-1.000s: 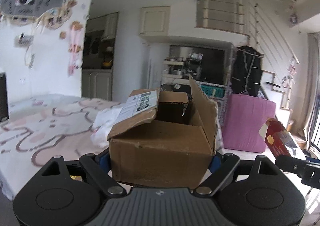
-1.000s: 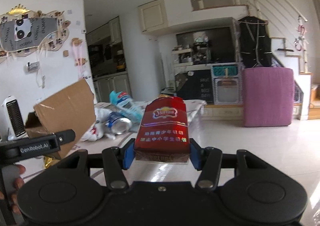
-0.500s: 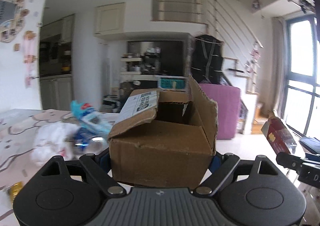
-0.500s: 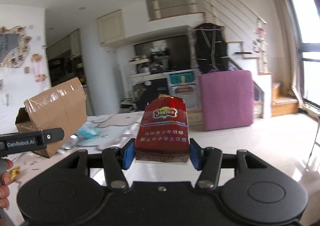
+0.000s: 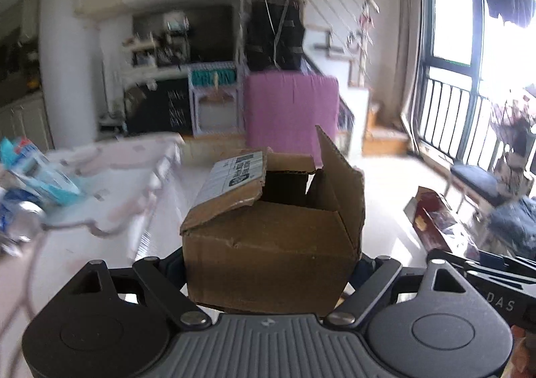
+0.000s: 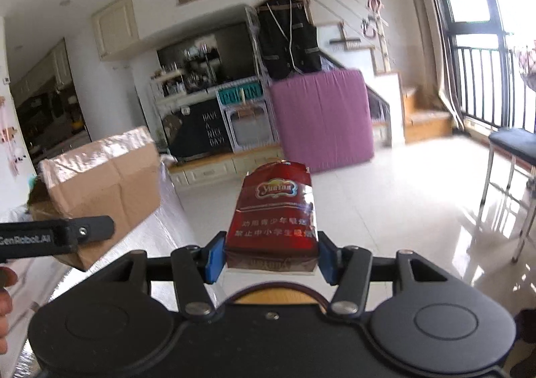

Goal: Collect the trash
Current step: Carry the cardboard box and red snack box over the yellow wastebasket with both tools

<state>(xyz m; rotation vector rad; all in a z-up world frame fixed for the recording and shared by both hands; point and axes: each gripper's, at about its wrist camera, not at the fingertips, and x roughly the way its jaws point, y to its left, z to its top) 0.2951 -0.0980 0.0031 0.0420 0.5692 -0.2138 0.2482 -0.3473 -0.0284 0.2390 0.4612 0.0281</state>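
Note:
My left gripper point(image 5: 269, 272) is shut on a brown cardboard box point(image 5: 274, 244) with its flaps open and a white label on one flap; I hold it up in the air. The box also shows at the left of the right wrist view point(image 6: 100, 183). My right gripper point(image 6: 271, 259) is shut on a red cigarette pack point(image 6: 273, 224), held upright between blue pads point(image 6: 214, 259). The pack shows at the right of the left wrist view point(image 5: 430, 220). More trash, a blue wrapper point(image 5: 37, 173) and a can point(image 5: 20, 214), lies on the table at far left.
A table with a pink-patterned cloth point(image 5: 110, 183) is to the left. A purple mattress point(image 6: 321, 123) leans ahead by a cabinet and stairs. A dark stool point(image 6: 512, 157) stands at the right by the balcony window. Glossy white floor point(image 6: 402, 204) lies ahead.
Both grippers have swung to the right, away from the table and toward the window, each still holding its item. The table trash has slid to the left edge of view.

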